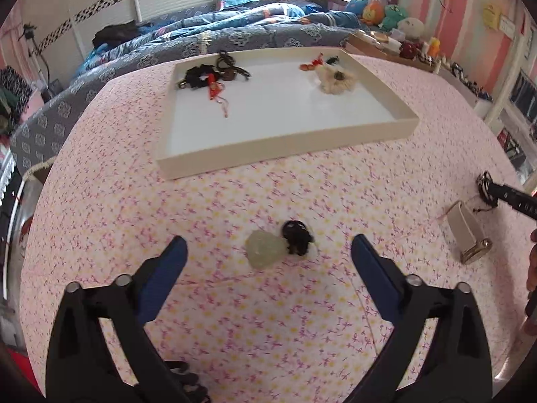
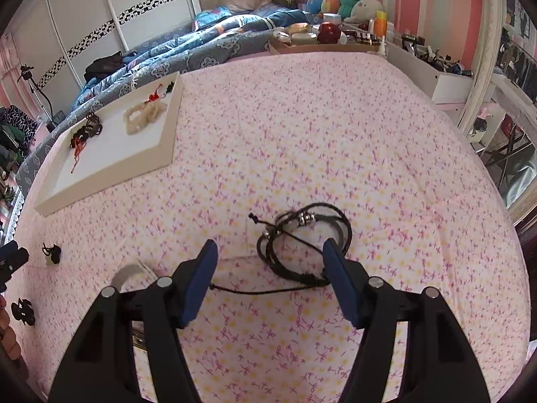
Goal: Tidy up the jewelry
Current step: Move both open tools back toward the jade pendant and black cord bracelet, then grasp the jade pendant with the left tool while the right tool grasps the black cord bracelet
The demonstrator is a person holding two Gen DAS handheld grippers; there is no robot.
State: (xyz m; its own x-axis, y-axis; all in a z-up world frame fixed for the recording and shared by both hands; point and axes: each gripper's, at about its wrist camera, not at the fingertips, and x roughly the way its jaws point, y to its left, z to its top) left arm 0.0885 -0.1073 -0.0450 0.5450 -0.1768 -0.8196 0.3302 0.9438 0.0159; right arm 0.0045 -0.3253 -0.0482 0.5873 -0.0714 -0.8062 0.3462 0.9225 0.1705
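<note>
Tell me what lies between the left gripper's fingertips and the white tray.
In the left wrist view, a pale green pendant with a black knotted cord lies just ahead of the open left gripper. Beyond it, only bare flowered cloth reaches the white tray.

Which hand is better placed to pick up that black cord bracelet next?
The right gripper: it is open with the black cord bracelet lying between its fingers. The left gripper faces the pale stone pendant instead.

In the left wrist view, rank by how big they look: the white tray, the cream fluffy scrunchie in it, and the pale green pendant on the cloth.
1. white tray
2-3. cream scrunchie and pale green pendant look alike; the pendant lies nearer the camera, so unsure.
</note>
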